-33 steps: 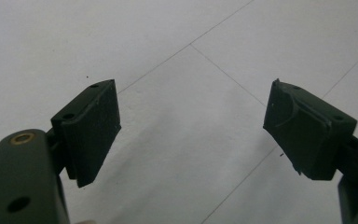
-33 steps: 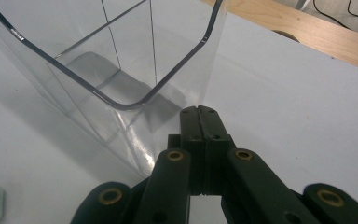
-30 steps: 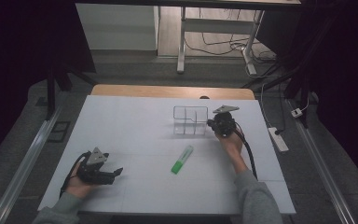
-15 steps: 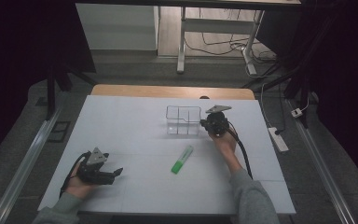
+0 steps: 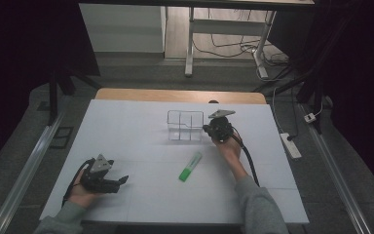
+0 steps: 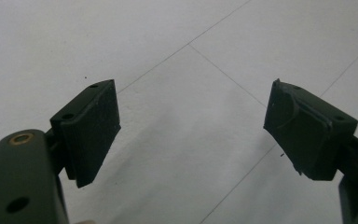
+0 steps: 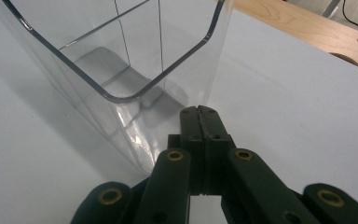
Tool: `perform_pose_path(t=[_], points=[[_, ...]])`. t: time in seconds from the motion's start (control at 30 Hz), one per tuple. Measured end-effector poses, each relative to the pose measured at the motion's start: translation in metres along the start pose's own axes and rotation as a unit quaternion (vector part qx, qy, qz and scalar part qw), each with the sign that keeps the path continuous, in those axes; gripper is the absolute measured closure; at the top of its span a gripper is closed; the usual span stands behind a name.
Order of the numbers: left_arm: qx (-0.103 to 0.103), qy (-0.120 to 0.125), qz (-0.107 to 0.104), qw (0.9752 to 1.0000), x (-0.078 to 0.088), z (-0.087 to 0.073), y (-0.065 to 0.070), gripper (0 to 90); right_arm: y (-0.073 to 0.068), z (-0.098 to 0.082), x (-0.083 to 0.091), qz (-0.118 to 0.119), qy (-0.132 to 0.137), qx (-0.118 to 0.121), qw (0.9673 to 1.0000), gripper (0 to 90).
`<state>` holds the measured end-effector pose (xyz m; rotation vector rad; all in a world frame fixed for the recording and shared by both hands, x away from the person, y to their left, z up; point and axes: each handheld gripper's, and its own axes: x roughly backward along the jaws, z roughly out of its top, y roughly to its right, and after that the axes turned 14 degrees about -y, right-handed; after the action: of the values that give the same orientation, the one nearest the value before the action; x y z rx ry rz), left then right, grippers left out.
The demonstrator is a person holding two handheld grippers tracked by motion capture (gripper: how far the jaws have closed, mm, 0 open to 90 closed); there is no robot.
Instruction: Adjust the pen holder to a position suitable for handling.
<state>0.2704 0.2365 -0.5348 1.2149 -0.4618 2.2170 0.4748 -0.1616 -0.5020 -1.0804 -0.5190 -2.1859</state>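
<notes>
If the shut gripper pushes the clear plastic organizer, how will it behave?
The clear organizer looks thin-walled and empty, so it is probably light and would slide easily on the smooth white table. A push near its rim by the right gripper might tip it.

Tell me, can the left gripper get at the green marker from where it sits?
Probably yes. The left gripper rests open near the table's front left, and bare tabletop lies between it and the green marker. The right gripper is off by the clear organizer.

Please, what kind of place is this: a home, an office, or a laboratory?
Probably a laboratory or workshop set up for recording. A white-covered table stands in a dark room; a power strip and loose cables lie on the floor; a person holds a gripper in each hand.
</notes>
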Motion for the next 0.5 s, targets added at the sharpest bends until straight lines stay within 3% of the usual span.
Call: perform_pose_path(t=[0.5], points=[[0.0,0.0,0.002,1.0,0.0,0.0,0.0,17.9,-0.011,0.008,-0.007,0.01,0.003,0.009,0.9999,89.4]])
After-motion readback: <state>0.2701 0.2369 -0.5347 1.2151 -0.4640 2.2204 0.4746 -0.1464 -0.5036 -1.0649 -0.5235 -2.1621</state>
